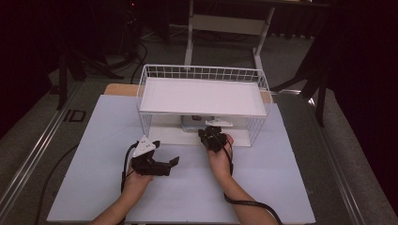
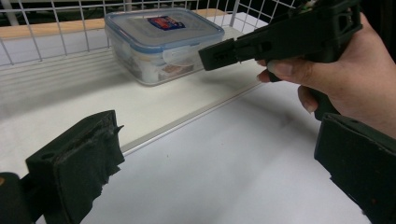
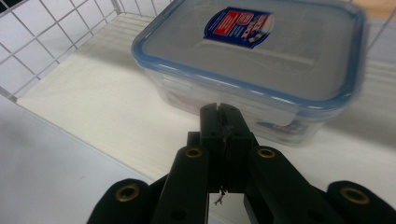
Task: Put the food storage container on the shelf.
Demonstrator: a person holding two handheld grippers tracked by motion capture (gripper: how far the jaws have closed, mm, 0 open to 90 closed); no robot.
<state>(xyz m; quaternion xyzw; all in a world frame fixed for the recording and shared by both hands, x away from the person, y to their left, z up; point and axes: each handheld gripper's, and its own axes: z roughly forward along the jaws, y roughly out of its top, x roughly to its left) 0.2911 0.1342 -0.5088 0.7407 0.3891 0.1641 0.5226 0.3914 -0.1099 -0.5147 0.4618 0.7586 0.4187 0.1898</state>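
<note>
A clear plastic food box with a blue-rimmed lid and a sticker (image 3: 261, 56) sits on the white bottom board of a wire rack (image 1: 145, 75). The same box (image 2: 163, 44) stands behind my right gripper (image 2: 208, 55) in the left gripper view. My right gripper (image 3: 223, 116) is shut with nothing between its jaws. Its tip points at the lid's front clip; I cannot tell whether it touches. My left gripper (image 2: 217, 172) stands open over the pale table sheet, with nothing between its pads. In the high view it (image 1: 165, 152) lies left of the right gripper (image 1: 210, 131).
The rack carries a white top shelf (image 1: 202, 96) that overhangs the box, and wire walls close its sides and back. The pale sheet (image 1: 94, 164) covers the table in front of the rack. Cables trail from both grippers toward the near edge.
</note>
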